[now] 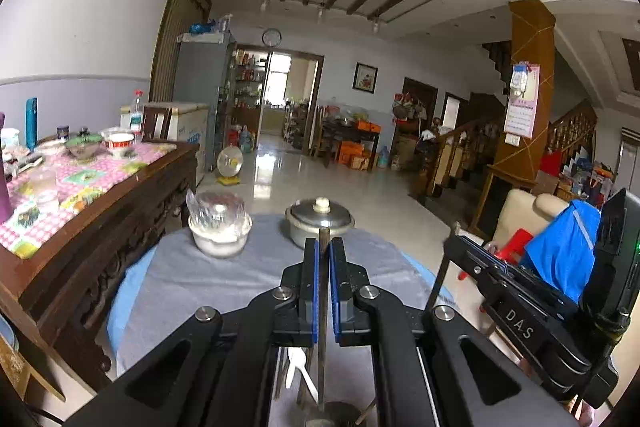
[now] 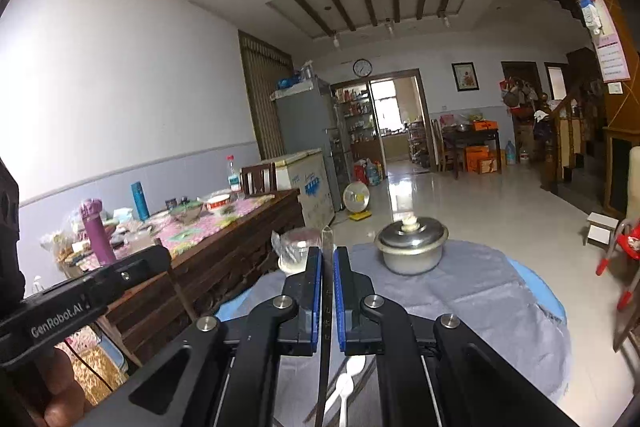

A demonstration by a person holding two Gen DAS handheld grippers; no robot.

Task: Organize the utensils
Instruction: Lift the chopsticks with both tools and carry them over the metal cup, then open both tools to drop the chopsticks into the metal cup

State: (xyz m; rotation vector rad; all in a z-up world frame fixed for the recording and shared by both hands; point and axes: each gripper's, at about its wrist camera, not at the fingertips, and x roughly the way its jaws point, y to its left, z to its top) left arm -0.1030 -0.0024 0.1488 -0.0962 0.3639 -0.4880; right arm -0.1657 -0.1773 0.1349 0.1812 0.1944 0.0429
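Both hand-held grippers — left (image 1: 324,247), right (image 2: 328,255) — each pinch one upright chopstick (image 1: 323,291) above the worktop (image 1: 208,283); a pot (image 1: 319,223) sits beyond.

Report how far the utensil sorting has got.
Nothing looks sorted yet. In hand: the left gripper is shut on a thin dark utensil, the right gripper on a slim metal one. Left: white plastic spoons and other utensils lie on the grey cloth below.

A dull metal pot (image 2: 412,247) is sitting on matt grey cloth (image 2: 480,299). At nine o'clock, carved dark wood table (image 1: 120,227) is gleaming.
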